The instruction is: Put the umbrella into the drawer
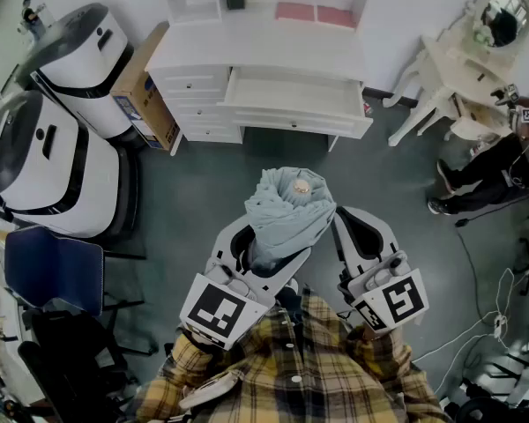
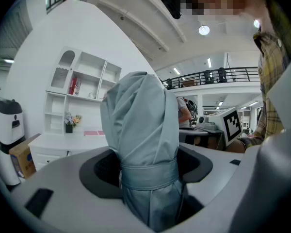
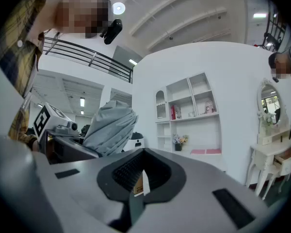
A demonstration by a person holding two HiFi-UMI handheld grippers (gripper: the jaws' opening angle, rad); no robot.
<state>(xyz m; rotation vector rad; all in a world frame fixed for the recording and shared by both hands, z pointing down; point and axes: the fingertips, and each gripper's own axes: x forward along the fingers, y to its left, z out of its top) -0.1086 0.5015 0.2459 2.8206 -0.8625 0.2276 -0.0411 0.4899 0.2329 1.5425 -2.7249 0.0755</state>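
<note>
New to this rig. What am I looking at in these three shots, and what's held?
No robot: a person holds a two-jaw gripper in each hand. One picture comes from a head camera looking down; the other two come from cameras riding on each gripper, looking along its jaws. The left gripper clamps a folded grey-blue umbrella, upright. The right gripper is shut and empty. Ahead stands a white dresser with one drawer pulled open.
</note>
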